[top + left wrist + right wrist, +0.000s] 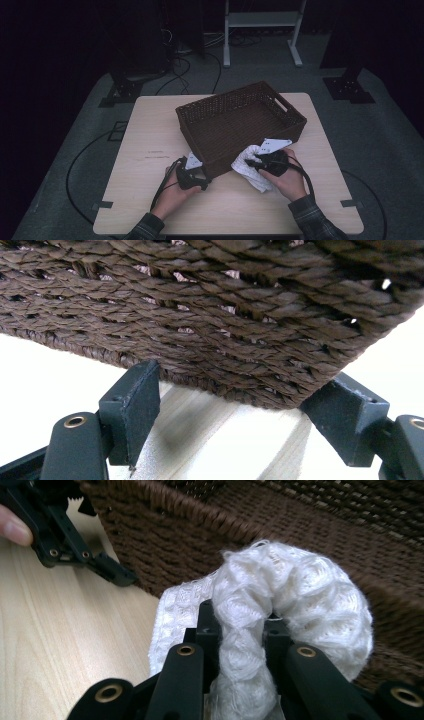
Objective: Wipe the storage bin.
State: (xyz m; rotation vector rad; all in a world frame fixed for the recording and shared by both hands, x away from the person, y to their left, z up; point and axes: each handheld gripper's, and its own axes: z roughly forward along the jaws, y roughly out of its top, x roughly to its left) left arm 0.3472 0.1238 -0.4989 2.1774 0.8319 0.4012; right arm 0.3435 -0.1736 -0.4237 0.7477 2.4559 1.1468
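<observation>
Right claw point(242, 630) half-buried in cloth point(300, 590)

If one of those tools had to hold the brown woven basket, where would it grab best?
Probably the basket by the slot handle in its far end wall, or by pinching the top rim from above. The walls are thin and upright, so two jaws can straddle them; its near corner sits between the open left tool.
</observation>
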